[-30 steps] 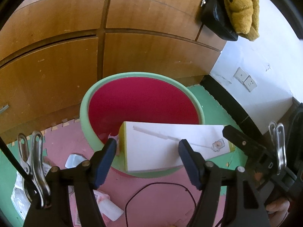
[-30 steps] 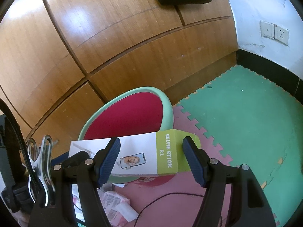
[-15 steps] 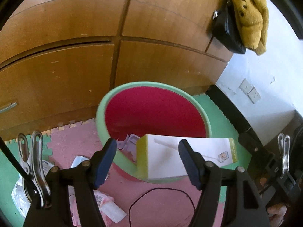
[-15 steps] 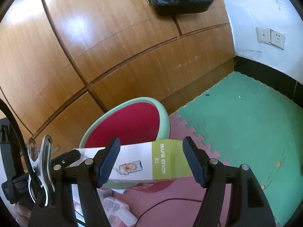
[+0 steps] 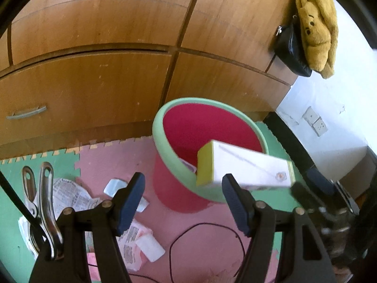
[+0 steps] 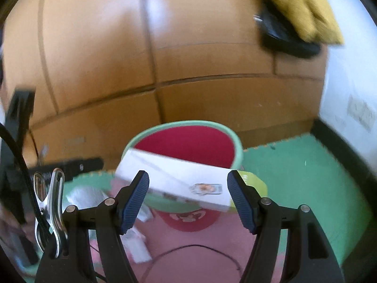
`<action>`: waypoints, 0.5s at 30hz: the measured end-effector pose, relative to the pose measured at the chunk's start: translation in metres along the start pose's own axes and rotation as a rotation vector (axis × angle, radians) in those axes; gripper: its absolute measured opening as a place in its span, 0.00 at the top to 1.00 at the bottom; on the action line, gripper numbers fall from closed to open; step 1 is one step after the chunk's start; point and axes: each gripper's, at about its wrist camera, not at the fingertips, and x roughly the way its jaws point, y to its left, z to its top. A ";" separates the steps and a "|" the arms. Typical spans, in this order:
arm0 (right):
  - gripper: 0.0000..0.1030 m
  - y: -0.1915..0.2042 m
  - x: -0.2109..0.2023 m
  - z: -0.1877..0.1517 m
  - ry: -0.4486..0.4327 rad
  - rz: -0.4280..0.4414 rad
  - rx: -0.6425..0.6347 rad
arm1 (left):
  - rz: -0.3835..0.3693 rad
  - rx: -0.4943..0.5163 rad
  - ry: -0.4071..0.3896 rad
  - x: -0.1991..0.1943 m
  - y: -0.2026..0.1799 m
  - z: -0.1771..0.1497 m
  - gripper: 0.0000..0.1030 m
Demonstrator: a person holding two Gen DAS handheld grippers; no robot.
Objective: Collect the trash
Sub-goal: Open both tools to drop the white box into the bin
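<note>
A long white and lime selfie-stick box [image 5: 245, 166] lies tilted across the near rim of a red bin with a mint green rim [image 5: 162, 139]; it also shows in the right wrist view [image 6: 188, 181], over the bin [image 6: 188, 143]. My left gripper [image 5: 182, 202] is open and empty, just short of the box. My right gripper [image 6: 188, 199] is open, its fingers either side of the box and apart from it. The right gripper's fingers [image 5: 318, 181] show at the box's right end in the left wrist view. Some trash lies inside the bin.
Crumpled paper [image 5: 70, 193] and white wrappers [image 5: 143, 243] lie on the pink and green foam floor left of the bin. A thin black cable [image 5: 202, 226] loops on the floor. Wooden cabinet doors [image 5: 94, 70] stand behind. A black bag and yellow plush [image 5: 313, 23] hang at the right.
Both grippers have pulled back and up from the bin. The right gripper's fingers have widened and let go of the box, which now rests tilted on the bin's rim.
</note>
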 end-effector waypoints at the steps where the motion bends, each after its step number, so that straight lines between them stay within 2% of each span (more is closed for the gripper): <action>1: 0.31 0.007 0.004 -0.001 0.007 -0.019 -0.045 | 0.004 0.003 0.004 -0.001 0.000 -0.003 0.31; 3: 0.31 0.019 0.015 -0.005 0.024 -0.058 -0.117 | 0.011 0.008 0.012 -0.002 0.001 -0.008 0.31; 5: 0.31 0.023 0.025 -0.007 0.038 -0.064 -0.132 | 0.016 0.009 0.018 -0.005 0.003 -0.015 0.31; 10: 0.31 0.021 0.052 -0.002 0.078 -0.073 -0.101 | 0.034 0.007 0.027 -0.013 0.010 -0.027 0.31; 13: 0.31 0.016 0.059 0.003 0.065 -0.054 -0.071 | 0.039 -0.008 0.035 -0.017 0.016 -0.034 0.31; 15: 0.31 0.017 0.064 0.008 0.065 -0.084 -0.089 | 0.043 -0.016 0.040 -0.018 0.020 -0.039 0.31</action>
